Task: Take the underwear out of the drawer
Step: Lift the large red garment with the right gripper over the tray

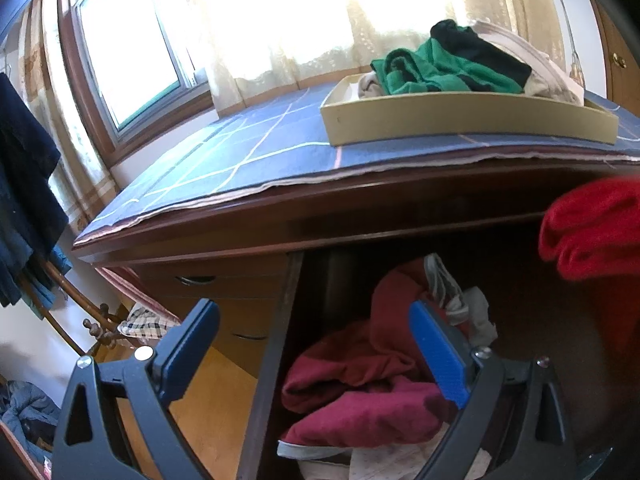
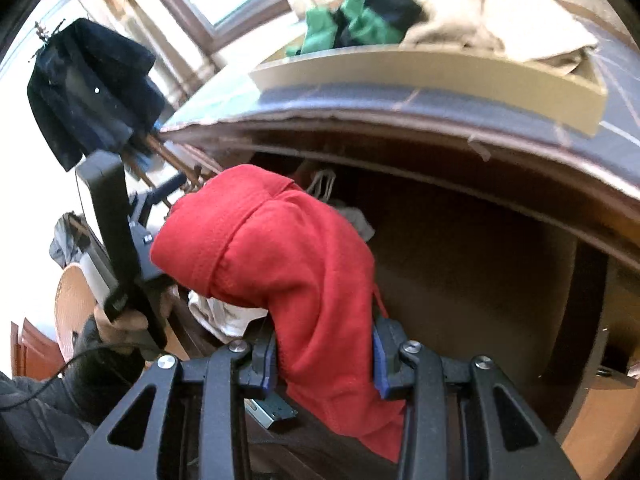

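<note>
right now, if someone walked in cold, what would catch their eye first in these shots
The bright red garment clamped in the right gripper, raised in front of the open drawer, grabs the eye first. Next comes the green and black clothing piled in the shallow tray on the blue checked cloth on top of the dresser. The left gripper hangs open over dark red clothes in the drawer.
</note>
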Action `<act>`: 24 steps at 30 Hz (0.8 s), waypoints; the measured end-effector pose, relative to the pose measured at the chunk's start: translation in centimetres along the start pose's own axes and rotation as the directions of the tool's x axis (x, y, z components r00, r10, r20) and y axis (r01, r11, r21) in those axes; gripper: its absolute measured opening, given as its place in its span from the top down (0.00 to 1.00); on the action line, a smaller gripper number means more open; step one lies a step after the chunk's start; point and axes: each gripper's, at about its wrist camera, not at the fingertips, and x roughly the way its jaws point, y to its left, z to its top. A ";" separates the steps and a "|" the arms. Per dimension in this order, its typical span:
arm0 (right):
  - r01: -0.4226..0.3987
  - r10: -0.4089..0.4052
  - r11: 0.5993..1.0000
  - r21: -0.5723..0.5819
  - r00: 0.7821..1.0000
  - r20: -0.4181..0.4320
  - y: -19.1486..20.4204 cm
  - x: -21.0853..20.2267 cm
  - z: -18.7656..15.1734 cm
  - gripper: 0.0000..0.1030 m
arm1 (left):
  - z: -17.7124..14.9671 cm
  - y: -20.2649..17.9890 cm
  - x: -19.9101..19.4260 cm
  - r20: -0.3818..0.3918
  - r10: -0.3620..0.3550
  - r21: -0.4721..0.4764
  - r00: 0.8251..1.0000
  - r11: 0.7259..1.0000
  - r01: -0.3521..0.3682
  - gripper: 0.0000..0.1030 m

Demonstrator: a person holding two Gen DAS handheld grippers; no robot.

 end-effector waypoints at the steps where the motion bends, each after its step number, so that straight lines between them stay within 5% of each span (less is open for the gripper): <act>1: 0.009 -0.009 1.000 0.009 1.000 0.014 -0.1 -0.4 0.2 0.62 | 0.0 0.0 0.0 0.000 0.000 0.001 1.000 1.000 0.000 0.06; 12: -0.030 0.027 0.999 0.016 0.985 0.172 -0.8 -6.7 4.2 0.62 | 0.0 -0.2 0.4 -0.023 0.011 0.009 1.000 1.000 -0.011 0.06; 24: 0.055 -0.026 0.996 -0.068 0.925 0.379 3.2 -11.4 11.6 0.62 | 0.2 -0.1 0.4 -0.018 0.007 0.011 1.000 1.000 -0.006 0.06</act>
